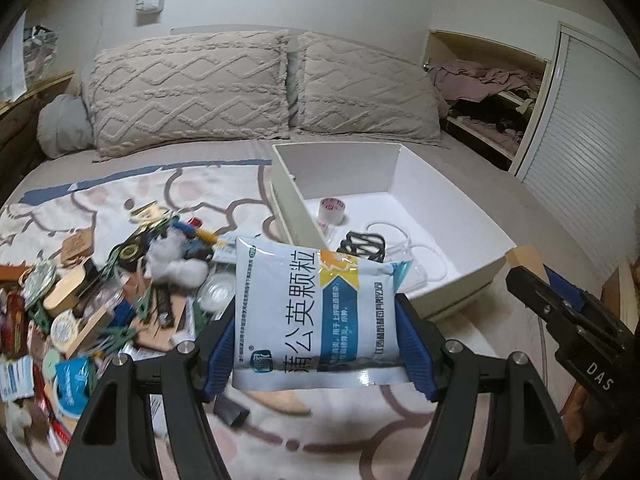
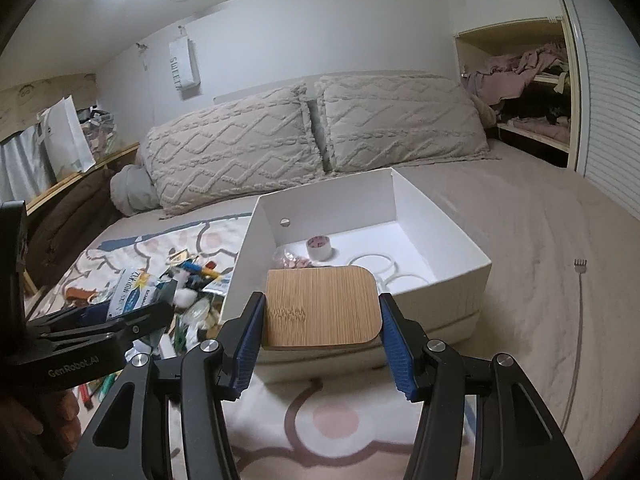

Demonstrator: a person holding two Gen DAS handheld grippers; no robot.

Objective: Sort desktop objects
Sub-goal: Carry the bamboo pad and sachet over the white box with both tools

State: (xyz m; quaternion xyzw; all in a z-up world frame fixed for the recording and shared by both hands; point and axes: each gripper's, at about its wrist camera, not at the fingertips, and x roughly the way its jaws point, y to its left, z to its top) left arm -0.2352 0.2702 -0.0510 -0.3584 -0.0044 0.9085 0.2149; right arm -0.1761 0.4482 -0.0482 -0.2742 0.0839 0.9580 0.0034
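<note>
My left gripper (image 1: 318, 344) is shut on a white and blue medicine sachet (image 1: 316, 304) with Chinese print, held above the patterned blanket, short of the white box (image 1: 460, 216). My right gripper (image 2: 322, 344) is shut on a bamboo lid (image 2: 322, 310) with rounded corners, held level in front of the white box (image 2: 440, 236). Inside the box lie a tape roll (image 1: 331, 210), a black clip-like item (image 1: 362, 246) and a clear coiled cord (image 1: 404, 240). In the right wrist view the left gripper (image 2: 132, 312) with the sachet (image 2: 134, 290) shows at the left.
A heap of small mixed objects (image 1: 120, 280) covers the blanket at the left. Two knitted pillows (image 1: 260, 88) lie at the head of the bed. An open wardrobe shelf with clothes (image 1: 492, 92) stands at the right. A small fork-like tool (image 2: 579, 266) lies on the bedsheet.
</note>
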